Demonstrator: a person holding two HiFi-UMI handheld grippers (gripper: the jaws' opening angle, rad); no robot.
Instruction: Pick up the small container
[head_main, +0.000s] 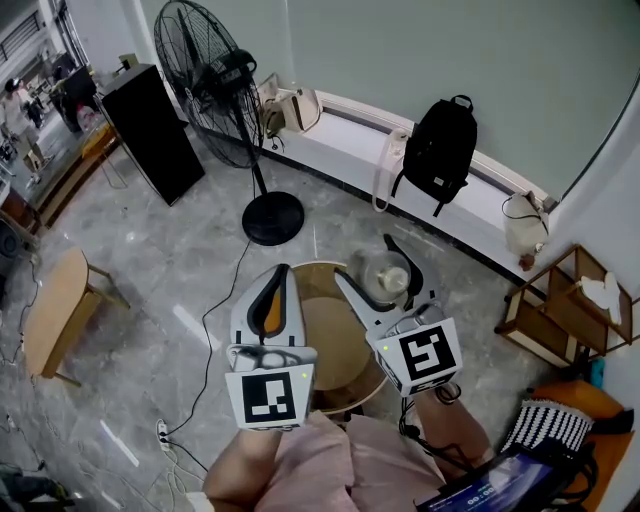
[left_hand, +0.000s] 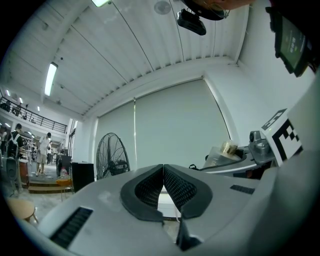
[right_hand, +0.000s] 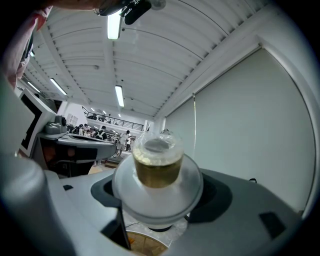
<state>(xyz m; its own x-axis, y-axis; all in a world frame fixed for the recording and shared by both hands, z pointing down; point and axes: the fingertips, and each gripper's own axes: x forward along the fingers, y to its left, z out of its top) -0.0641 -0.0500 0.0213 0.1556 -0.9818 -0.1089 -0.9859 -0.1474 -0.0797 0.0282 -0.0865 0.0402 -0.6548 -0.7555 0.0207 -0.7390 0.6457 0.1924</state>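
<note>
Standing fan (head_main: 215, 85) beside black cabinet (head_main: 155, 130); black backpack (head_main: 440, 150) on white ledge (head_main: 340, 140); wooden bench (head_main: 55, 310) at left

Small container (right_hand: 158, 167): clear glossy plastic; left gripper (left_hand: 163, 172): smooth matt grey plastic, pads (left_hand: 145, 192) black, ribbed; table (head_main: 330, 335): wood; floor (head_main: 150, 270): polished stone.

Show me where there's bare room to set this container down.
The round wooden tabletop is bare between the left gripper and the right gripper, which holds the small clear container. Its side edges lie hidden under both grippers.
</note>
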